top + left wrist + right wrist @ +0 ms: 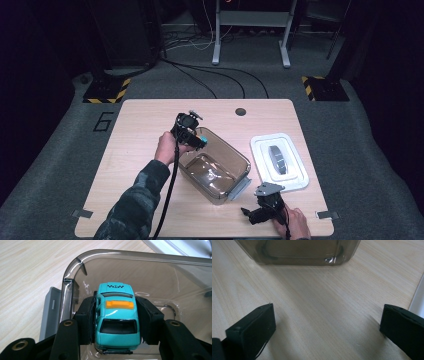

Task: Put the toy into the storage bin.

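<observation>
left gripper [116, 322] clamps toy car [116, 315] sideways over container [75, 262] | right gripper [328, 330] wide, empty

**Table layout**

Tub [215, 167] sits mid-table, angled. Lid [279, 162] lies flat just right of it, apart. Car [115, 315] in the left gripper [200, 140], over the tub's far-left rim. Right gripper [252, 214] near the front edge, before the tub's near corner, left of the lid's front end.
</observation>
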`<state>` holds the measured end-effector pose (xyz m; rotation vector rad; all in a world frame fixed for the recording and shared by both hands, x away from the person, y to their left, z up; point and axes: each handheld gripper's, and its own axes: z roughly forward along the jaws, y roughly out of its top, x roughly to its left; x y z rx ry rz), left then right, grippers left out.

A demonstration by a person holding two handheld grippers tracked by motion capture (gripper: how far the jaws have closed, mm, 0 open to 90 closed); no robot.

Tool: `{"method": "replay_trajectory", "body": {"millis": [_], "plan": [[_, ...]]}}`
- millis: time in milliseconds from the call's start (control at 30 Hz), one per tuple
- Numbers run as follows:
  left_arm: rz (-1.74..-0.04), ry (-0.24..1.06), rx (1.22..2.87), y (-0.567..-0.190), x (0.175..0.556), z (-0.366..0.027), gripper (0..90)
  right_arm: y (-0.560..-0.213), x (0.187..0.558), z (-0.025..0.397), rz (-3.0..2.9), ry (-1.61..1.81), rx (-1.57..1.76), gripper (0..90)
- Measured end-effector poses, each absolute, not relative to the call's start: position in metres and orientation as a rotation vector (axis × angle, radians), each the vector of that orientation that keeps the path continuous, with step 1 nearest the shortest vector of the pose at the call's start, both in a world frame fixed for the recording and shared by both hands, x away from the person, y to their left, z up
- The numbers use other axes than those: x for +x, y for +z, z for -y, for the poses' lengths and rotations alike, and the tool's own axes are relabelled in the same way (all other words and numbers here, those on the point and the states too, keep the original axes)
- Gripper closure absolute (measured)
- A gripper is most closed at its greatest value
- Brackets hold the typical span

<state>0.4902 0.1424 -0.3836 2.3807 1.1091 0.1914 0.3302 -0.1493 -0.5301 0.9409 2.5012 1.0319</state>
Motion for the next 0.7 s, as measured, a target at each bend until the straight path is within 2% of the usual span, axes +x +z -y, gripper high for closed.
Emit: {"method": "replay_trajectory", "body": {"millis": [700], "plan": [[-1.169, 0.203, 2.423, -0.396, 0.498, -0.132, 52.6, -0.53, 0.33, 0.149, -2.501, 1.032, 0.942, 0.0]]}}
